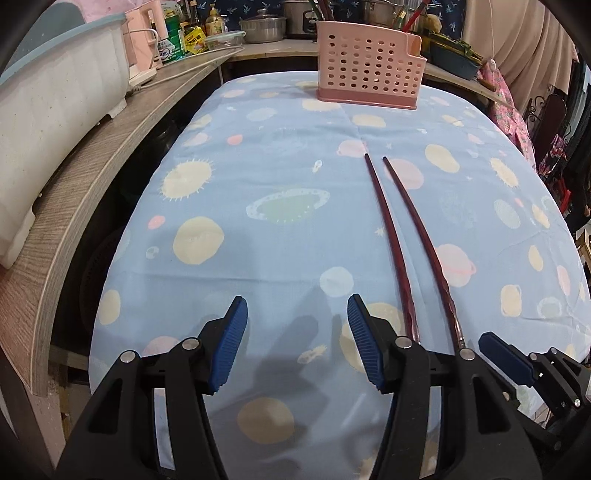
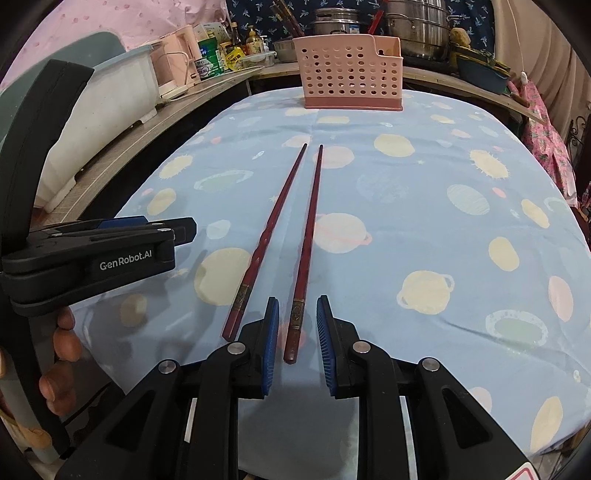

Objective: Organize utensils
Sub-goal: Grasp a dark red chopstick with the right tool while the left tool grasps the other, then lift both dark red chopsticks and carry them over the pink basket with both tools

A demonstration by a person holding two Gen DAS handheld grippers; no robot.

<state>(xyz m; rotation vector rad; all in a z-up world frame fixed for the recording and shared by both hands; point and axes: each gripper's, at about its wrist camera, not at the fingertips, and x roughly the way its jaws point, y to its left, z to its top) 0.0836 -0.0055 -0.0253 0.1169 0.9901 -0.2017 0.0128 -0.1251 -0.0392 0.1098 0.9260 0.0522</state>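
Observation:
Two dark red chopsticks lie side by side on the blue planet-print tablecloth, tips pointing away. The right chopstick has its thick end between the pads of my right gripper, which is open around it, jaws apart from it. The left chopstick lies just left of that gripper. In the left wrist view both chopsticks lie right of my left gripper, which is open and empty. A pink perforated utensil holder stands at the table's far edge; it also shows in the left wrist view.
A wooden shelf runs along the left with a white tub, a pink kettle and bottles. Pots stand behind the holder. The left gripper's body shows at the left of the right wrist view.

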